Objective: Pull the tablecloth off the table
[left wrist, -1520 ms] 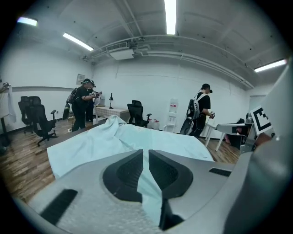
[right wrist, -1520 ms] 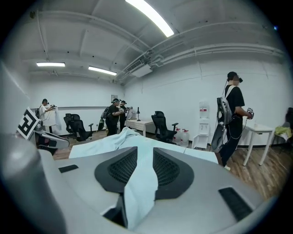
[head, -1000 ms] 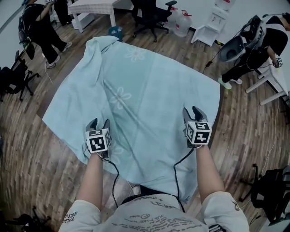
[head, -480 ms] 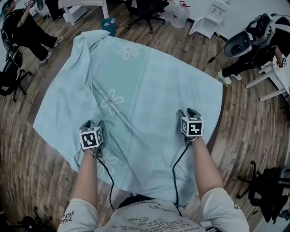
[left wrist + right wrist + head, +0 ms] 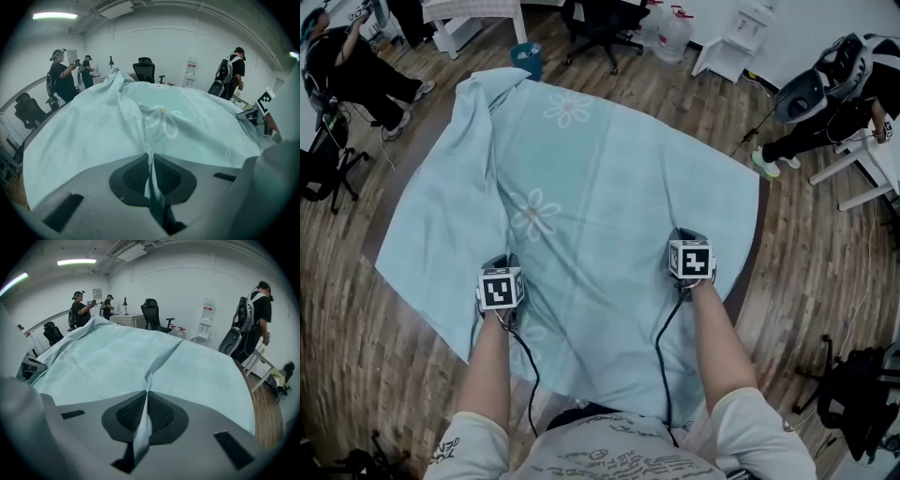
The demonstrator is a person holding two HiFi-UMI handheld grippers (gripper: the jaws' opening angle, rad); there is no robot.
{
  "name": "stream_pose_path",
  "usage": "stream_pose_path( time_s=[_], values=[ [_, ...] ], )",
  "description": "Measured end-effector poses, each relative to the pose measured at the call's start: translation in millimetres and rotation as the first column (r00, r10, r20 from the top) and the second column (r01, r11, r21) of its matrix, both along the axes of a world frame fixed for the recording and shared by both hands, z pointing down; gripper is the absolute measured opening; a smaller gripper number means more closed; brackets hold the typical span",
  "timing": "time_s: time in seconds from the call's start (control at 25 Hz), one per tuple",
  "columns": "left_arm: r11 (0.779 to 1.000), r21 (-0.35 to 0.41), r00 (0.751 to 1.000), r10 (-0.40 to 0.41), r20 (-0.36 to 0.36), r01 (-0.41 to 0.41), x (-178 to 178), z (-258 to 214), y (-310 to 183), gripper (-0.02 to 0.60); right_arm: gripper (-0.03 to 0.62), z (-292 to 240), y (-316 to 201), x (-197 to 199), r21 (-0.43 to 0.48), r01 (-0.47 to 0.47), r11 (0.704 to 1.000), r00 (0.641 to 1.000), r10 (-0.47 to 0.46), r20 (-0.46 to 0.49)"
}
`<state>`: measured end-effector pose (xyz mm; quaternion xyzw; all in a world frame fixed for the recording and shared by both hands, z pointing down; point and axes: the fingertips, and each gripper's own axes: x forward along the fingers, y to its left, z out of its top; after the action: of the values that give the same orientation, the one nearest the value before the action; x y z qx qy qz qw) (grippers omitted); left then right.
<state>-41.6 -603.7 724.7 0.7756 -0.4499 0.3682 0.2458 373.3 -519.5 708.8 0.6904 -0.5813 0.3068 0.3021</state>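
I am watching a pale blue tablecloth with flower prints lying spread over a round surface, whose dark edge is showing only at the right. One long fold is bunching along the cloth's left side. The left hand-held gripper is clamping a pinched ridge of cloth between its closed jaws near the edge closest to the person. The right hand-held gripper is doing the same, well apart from the left. That makes two grippers on one cloth, each trailing a black cable over the hanging hem. Around the surface an office chair, two water bottles and a small bin are standing on the wooden floor. The head view is showing two bystanders, one at the far left and one at the right. Each gripper view is showing three. Only those views are showing the cloth squeezed between the jaw pads, and the ceiling lights.
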Motion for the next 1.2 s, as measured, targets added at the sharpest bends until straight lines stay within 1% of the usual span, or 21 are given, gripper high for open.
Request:
stream_pose_path(
  time_s=[0.08,0.16,0.32,0.4,0.52,0.72,0.96,1.08,1.2],
  values=[
    [1.0,0.024,1.0,0.017,-0.006,-0.017,1,-11,4,0.015,0.015,-16,4,-1,0.046,0.003,0.999,1.0,-0.002,-0.02],
    [0.997,0.07,0.999,0.031,-0.022,-0.029,0,-28,8,0.015,0.015,-35,5,-5,0.091,0.019,0.996,0.999,-0.015,-0.046],
    [0.983,0.171,0.997,0.076,-0.032,-0.069,3,-61,20,0.015,0.015,-67,14,-11,0.161,0.03,0.986,0.997,-0.018,-0.072],
    [0.979,0.195,0.996,0.077,-0.053,-0.065,1,-77,30,0.015,0.015,-82,24,-17,0.193,0.025,0.981,0.997,-0.011,-0.074],
    [0.976,0.216,0.994,0.056,-0.089,-0.035,-8,-97,44,0.015,0.015,-102,42,-28,0.23,0.023,0.973,0.997,-0.006,-0.076],
    [0.964,0.267,0.993,0.047,-0.106,-0.017,-24,-128,72,0.014,0.015,-139,76,-45,0.303,0.023,0.953,0.996,0.003,-0.086],
    [0.942,0.333,0.989,0.073,-0.13,-0.026,-33,-164,121,0.014,0.015,-188,129,-69,0.417,0.033,0.908,0.995,0.008,-0.097],
    [0.924,0.381,0.985,0.088,-0.148,-0.025,-34,-190,147,0.014,0.015,-216,158,-85,0.481,0.063,0.874,0.991,0.002,-0.133],
    [0.903,0.429,0.98,0.092,-0.175,-0.008,-40,-219,172,0.014,0.015,-246,186,-108,0.546,0.102,0.831,0.986,-0.013,-0.164]
  ],
)
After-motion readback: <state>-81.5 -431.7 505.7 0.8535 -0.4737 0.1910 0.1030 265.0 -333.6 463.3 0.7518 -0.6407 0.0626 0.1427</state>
